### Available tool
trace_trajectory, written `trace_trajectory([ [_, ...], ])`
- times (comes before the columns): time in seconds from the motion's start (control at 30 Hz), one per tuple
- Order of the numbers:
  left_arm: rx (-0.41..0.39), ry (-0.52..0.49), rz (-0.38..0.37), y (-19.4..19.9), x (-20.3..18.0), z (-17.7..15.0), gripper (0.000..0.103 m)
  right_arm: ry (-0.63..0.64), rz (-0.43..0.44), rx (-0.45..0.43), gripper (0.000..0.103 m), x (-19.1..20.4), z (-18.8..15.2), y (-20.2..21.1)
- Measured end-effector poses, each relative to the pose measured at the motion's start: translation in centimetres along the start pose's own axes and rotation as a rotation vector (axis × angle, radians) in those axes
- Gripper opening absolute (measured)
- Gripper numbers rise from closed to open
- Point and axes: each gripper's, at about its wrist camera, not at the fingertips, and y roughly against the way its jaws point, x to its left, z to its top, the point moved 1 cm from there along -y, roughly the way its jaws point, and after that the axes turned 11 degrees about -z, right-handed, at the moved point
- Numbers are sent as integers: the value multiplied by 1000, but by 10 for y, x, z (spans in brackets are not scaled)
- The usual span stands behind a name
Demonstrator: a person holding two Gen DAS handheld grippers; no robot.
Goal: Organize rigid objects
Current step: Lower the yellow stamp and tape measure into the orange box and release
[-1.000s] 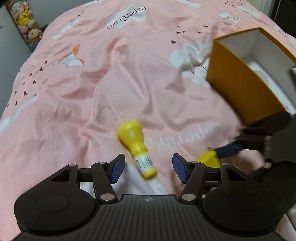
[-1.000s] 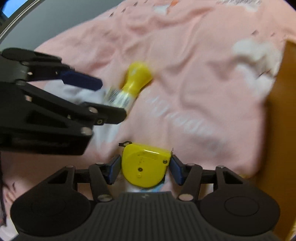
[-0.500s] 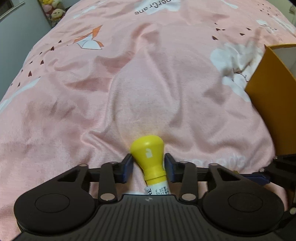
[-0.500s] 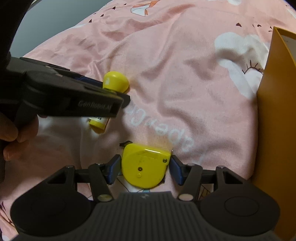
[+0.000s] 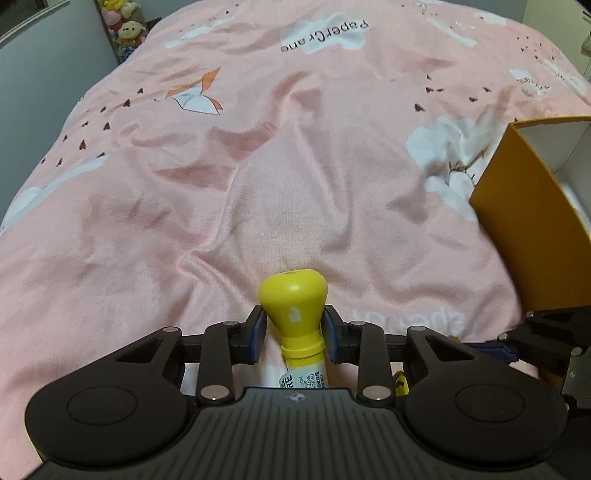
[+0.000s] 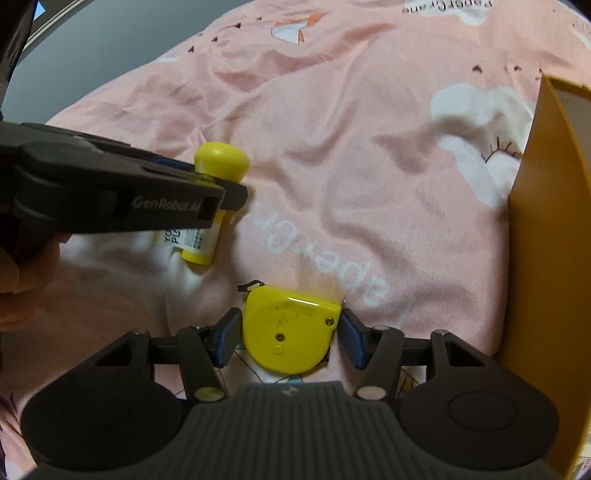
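Observation:
A yellow bottle (image 5: 293, 310) with a bulbous cap and a white label lies on the pink bedspread (image 5: 258, 147). My left gripper (image 5: 294, 334) is shut on its neck, just below the cap. In the right wrist view the same bottle (image 6: 221, 162) shows its cap beyond the left gripper (image 6: 232, 192), which comes in from the left. My right gripper (image 6: 290, 330) is shut on a flat yellow tape measure (image 6: 290, 336), one blue pad on each side, low over the bedspread. Part of the right gripper (image 5: 517, 343) also shows at the right in the left wrist view.
An open orange box (image 5: 517, 229) with a white inside stands on the bed to the right, close beside the right gripper (image 6: 546, 258). A person's hand (image 6: 14, 280) holds the left gripper. Plush toys (image 5: 125, 29) sit on a shelf beyond the bed's far left corner.
The left gripper moved in over the lying bottle and its jaws shut on the neck. The right gripper has kept still with the tape measure in it.

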Motion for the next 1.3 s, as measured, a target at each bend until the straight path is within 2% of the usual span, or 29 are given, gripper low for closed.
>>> trace_trajectory([
  [0.23,-60,-4,-32,32,-14,-4,34,15,-8,-69,57,5,1,30],
  [0.6,-179,-65,-73,91,-53,-3,34,57,-39,-233,57,0,-2,91],
  [0.8,-239,-118,-125,111,-84,10,34,38,-64,-329,57,-20,-3,134],
  [0.93,-266,-169,-192,113,-113,24,34,39,-121,-373,57,-49,-3,163],
  [1.07,-260,-214,-291,100,-147,42,34,63,-181,-326,57,-93,-6,176],
  [1.23,-195,-243,-405,63,-187,62,34,153,-252,-188,57,-145,-10,165],
  [1.3,-146,-237,-440,41,-199,71,34,195,-280,-112,57,-164,-10,150],
])
